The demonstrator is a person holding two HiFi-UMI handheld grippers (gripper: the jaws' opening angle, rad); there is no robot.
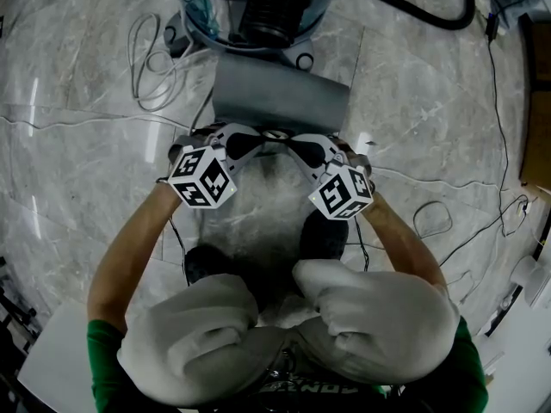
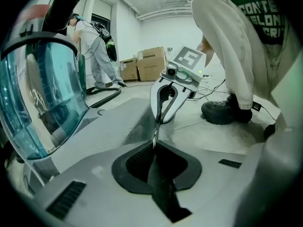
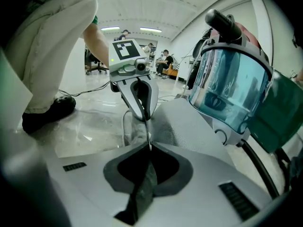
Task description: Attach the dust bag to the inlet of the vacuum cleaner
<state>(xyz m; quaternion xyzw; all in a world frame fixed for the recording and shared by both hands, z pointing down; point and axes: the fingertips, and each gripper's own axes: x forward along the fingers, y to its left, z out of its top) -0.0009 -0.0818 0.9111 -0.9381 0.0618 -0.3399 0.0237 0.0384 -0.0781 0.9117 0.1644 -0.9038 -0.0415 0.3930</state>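
Dust bag (image 1: 280,93): one flat grey rectangle of finely dimpled, non-woven-looking fabric, upper centre of the head view. It lies on the floor (image 1: 86,101) just below the vacuum cleaner (image 1: 267,7). Whether it is joined to the inlet cannot be told.

You hold its near edge from both ends. The left gripper (image 1: 256,141) has its fingers (image 2: 137,162) closed on the thin edge of the bag. The right gripper (image 1: 299,143) pinches the same edge from the opposite side, fingers pressed flat on it. The two grippers face each other, tips near but apart.

Count and materials:
- Marker cubes: two, white with black squares, (image 1: 202,177) and (image 1: 343,192).
- Vacuum body: one translucent teal canister (image 3: 236,89), rounded, glossy plastic.
- Hose (image 1: 430,11): one, black, curved, upper right.
- White cable (image 1: 151,58): one looped coil, upper left.
- Floor: polished grey marble-pattern tile.
- Your shoes: two, black, (image 1: 323,235) and (image 1: 207,265).
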